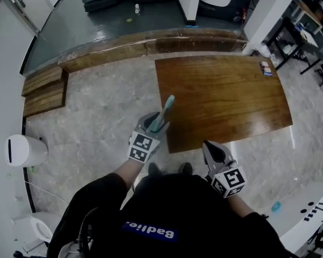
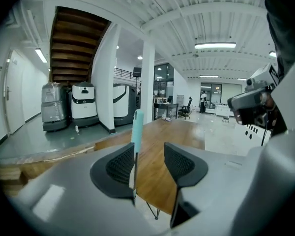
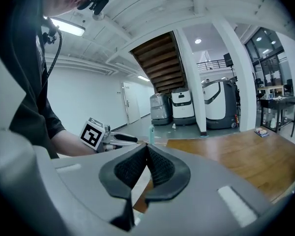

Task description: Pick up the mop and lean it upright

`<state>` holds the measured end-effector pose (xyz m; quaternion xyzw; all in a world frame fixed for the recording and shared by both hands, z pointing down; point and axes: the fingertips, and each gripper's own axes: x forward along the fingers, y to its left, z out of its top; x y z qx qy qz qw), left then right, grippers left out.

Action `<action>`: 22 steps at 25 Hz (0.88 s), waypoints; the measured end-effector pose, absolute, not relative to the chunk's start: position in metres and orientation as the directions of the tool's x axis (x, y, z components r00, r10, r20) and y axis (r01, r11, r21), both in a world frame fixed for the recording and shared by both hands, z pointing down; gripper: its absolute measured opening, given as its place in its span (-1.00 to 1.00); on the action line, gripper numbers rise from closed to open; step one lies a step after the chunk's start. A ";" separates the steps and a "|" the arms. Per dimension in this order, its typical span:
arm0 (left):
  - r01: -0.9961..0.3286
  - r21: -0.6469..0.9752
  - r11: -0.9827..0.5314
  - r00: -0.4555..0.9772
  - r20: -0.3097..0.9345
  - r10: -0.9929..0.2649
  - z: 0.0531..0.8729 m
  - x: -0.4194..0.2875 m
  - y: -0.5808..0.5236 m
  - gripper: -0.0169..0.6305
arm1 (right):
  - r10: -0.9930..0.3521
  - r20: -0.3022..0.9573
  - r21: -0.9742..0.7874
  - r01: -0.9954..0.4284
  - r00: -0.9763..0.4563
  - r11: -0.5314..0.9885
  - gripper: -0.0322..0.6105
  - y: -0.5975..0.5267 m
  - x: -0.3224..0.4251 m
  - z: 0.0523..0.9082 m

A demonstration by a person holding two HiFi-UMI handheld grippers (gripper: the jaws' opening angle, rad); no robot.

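Now mop handle (image 2: 136, 129) stands between parted left tongs (image 2: 150, 163)

A brown wooden table (image 1: 220, 98) stands on the grey floor (image 1: 107, 106), a small packet (image 1: 266, 68) near its far right corner. A white bin (image 1: 24, 150) sits at the left, low wooden steps (image 1: 43, 90) beyond it.
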<state>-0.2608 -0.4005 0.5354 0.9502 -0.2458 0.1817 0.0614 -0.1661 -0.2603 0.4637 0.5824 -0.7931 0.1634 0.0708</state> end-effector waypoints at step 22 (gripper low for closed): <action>-0.491 -0.019 -0.871 0.709 0.572 -0.413 0.655 -0.225 -0.465 -0.39 | -0.906 0.405 -0.132 -0.988 -0.126 0.078 -0.89 -0.210 -0.120 0.473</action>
